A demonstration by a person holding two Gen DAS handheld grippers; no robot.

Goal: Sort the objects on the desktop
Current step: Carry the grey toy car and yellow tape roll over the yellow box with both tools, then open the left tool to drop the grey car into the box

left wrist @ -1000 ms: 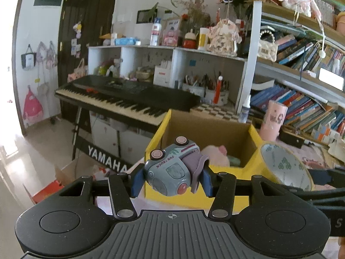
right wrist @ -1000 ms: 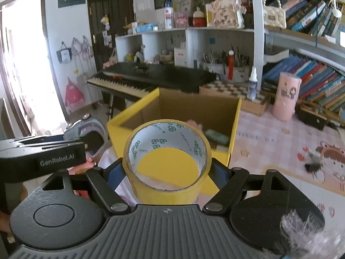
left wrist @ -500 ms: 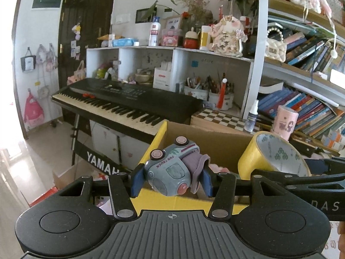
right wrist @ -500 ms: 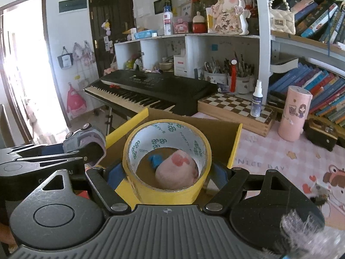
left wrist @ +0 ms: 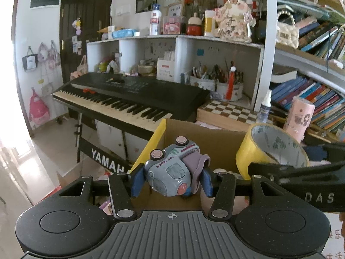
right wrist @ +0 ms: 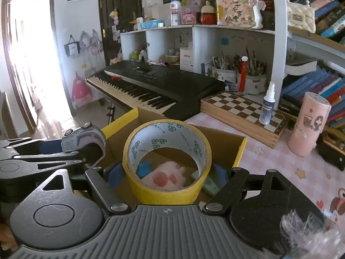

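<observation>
Lived-in home study: keyboard piano (right wrist: 151, 86), crowded bookshelves (right wrist: 319, 82), chessboard (right wrist: 243, 110).

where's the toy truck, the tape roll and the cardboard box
toy truck (left wrist: 170, 170), left wrist view, its grey front
tape roll (right wrist: 166, 192), right wrist view, yellow outer band
cardboard box (right wrist: 241, 151), right wrist view, yellow right wall

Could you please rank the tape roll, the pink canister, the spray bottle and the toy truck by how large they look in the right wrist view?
1. Tape roll, nearest the camera.
2. Pink canister.
3. Toy truck, partly hidden.
4. Spray bottle, farthest away.
</observation>
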